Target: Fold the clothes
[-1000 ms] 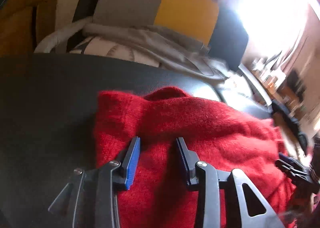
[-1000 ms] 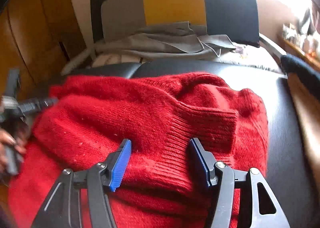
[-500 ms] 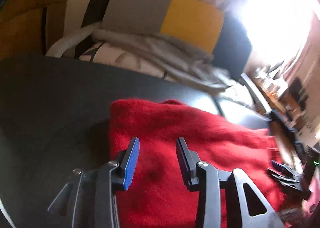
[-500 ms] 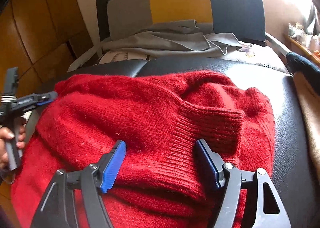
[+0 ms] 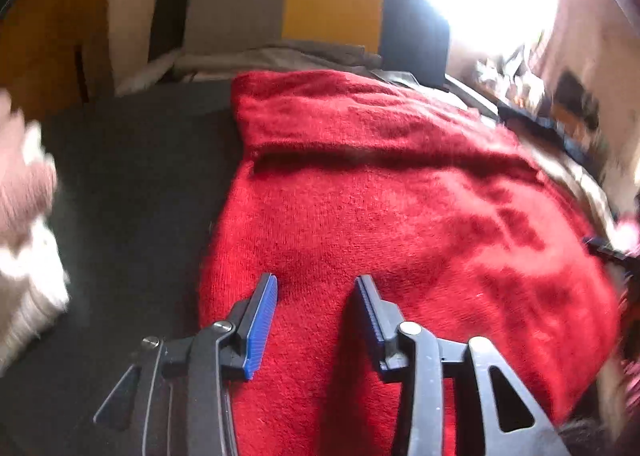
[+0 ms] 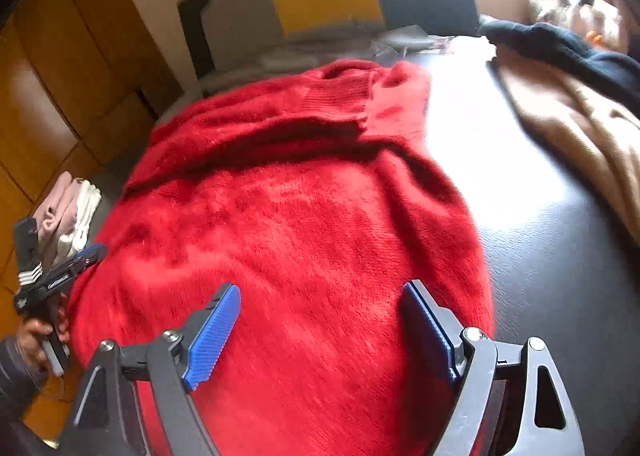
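I see the fuzzy red knitted sweater (image 6: 288, 216) lying folded on the black leather surface (image 6: 560, 256), its ribbed cuff folded across the far end. My left gripper (image 5: 316, 296) hovers over the sweater's near left part, tongs spread and just widened, pinching nothing. My right gripper (image 6: 324, 308) hangs over the sweater's near right part, tongs wide and just opened further, cloth beneath them but ungripped. A tan garment (image 6: 580, 128) lies right of the sweater.
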Motion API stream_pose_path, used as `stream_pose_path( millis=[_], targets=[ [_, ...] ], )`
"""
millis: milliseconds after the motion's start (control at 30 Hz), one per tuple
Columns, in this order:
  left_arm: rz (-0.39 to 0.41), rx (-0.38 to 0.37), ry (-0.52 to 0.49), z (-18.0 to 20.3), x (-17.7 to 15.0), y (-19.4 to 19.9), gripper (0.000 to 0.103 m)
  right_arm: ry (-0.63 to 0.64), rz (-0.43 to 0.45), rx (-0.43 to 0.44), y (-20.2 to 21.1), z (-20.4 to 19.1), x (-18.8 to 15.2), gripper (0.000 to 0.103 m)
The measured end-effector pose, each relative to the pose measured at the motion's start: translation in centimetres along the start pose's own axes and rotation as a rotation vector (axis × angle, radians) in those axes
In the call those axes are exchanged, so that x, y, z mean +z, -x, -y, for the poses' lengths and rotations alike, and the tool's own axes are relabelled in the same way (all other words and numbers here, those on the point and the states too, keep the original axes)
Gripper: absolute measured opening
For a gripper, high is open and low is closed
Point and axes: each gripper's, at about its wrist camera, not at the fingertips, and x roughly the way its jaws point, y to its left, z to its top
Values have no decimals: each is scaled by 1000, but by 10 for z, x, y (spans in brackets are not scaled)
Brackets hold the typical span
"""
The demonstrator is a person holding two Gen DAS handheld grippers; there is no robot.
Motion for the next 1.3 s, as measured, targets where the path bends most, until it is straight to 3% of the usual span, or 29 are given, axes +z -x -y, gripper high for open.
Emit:
stream_pose_path(
  millis=[100,200,267,367,467,600,700,833,1000,1233,1300],
  targets=[
    [-23,1,0,-7,13,-13,45,34,76,-50,-2,-5,-12,85],
    [-55,-15,25,-17,25,-22,45,99,56,-96,-7,-17,-11,95],
    [-66,-16,59,-20,26,-18,45,104,35,-85,-4,-18,-10,95],
    [-43,-58,127,-22,15,5,43,-7,6,39,19,-7,-7,95],
    [-2,-119,202,-30,-16,37,44,-142,58,214,65,17,-21,99],
    [5,-155,311,-48,-55,68,45,-270,25,299,102,50,-61,103],
    [-15,-167,350,-58,-80,83,45,-376,-37,394,104,64,-97,103],
    [-31,-229,382,-67,-100,95,46,-423,-125,482,80,58,-118,103],
    [-86,-265,353,-64,-123,110,47,-343,-240,532,49,34,-116,103],
    [-169,-233,184,-36,-134,106,48,-299,-278,561,43,23,-106,103],
    [-172,-237,187,-34,-135,102,48,-302,-278,565,46,21,-104,103]
  ],
)
